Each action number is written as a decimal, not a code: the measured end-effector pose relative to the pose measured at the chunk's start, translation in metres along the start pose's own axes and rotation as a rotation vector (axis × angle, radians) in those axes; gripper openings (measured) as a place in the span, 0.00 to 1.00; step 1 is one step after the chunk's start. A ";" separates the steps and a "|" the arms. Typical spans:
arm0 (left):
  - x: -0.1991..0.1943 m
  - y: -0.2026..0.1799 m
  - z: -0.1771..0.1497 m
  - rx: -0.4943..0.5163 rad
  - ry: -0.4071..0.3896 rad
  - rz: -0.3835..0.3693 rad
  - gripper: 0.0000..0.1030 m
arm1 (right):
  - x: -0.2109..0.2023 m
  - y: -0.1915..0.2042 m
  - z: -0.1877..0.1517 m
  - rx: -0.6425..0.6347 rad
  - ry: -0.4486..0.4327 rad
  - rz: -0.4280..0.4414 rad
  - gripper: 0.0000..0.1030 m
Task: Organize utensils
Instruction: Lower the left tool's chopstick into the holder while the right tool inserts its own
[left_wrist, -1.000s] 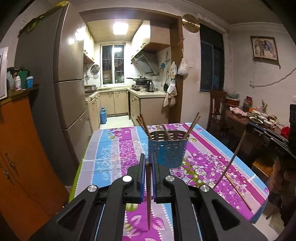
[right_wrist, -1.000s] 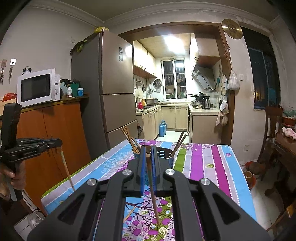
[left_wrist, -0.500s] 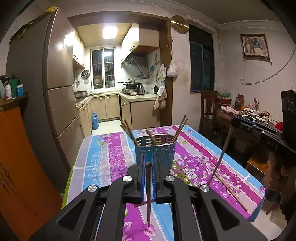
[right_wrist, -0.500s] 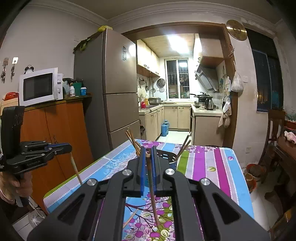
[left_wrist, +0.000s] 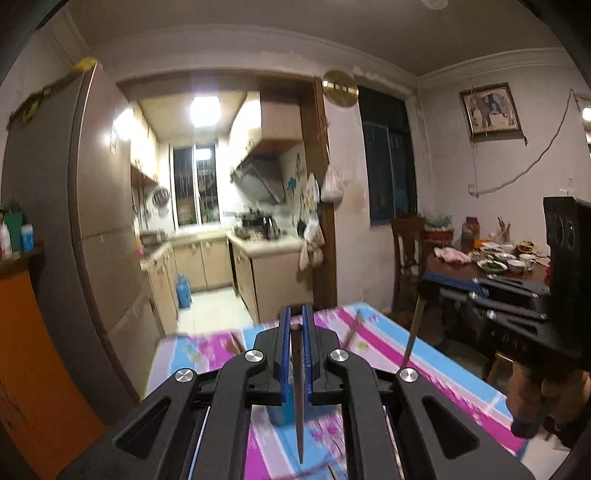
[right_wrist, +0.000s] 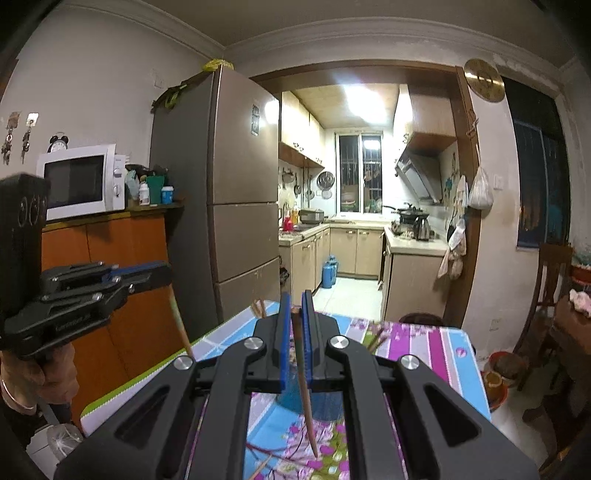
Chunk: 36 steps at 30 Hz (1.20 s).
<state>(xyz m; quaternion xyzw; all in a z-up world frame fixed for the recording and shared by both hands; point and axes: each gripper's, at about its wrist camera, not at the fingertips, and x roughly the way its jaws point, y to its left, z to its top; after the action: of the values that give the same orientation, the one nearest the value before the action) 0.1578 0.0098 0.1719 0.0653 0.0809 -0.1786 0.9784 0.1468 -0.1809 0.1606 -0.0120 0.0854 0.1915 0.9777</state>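
Observation:
My left gripper (left_wrist: 296, 316) is shut on a brown chopstick (left_wrist: 298, 398) that hangs point-down between the blue pads. My right gripper (right_wrist: 294, 303) is likewise shut on a brown chopstick (right_wrist: 304, 384). Each gripper shows in the other's view: the right one (left_wrist: 424, 286) holding its chopstick (left_wrist: 412, 338), the left one (right_wrist: 162, 273) holding its chopstick (right_wrist: 181, 325). The blue utensil holder (right_wrist: 321, 400) stands on the flowered tablecloth (right_wrist: 424, 343), mostly hidden behind the grippers' bodies; tips of chopsticks in it poke up (right_wrist: 258, 308). In the left wrist view only its base (left_wrist: 279, 415) shows.
A loose chopstick (right_wrist: 264, 467) lies on the cloth near the front. A fridge (right_wrist: 225, 206) and an orange cabinet (right_wrist: 110, 266) with a microwave (right_wrist: 81, 182) stand to the left. A wooden chair (left_wrist: 406, 254) and a dining table with dishes (left_wrist: 495, 264) are to the right.
Both grippers have risen with their chopsticks, so the holder has dropped low behind the gripper bodies. The left wrist view has swung right and is blurred by motion.

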 end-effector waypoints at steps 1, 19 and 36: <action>0.006 0.001 0.008 0.007 -0.022 0.016 0.07 | 0.005 -0.004 0.007 0.008 -0.009 -0.004 0.04; 0.113 0.034 0.061 -0.039 -0.165 0.050 0.07 | 0.080 -0.052 0.053 0.099 -0.057 -0.022 0.04; 0.187 0.053 0.006 -0.130 -0.106 -0.013 0.07 | 0.154 -0.069 0.012 0.201 0.017 0.002 0.04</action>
<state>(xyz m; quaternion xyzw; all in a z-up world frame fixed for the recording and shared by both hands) 0.3500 -0.0048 0.1490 -0.0085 0.0406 -0.1826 0.9823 0.3147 -0.1868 0.1452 0.0847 0.1125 0.1829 0.9730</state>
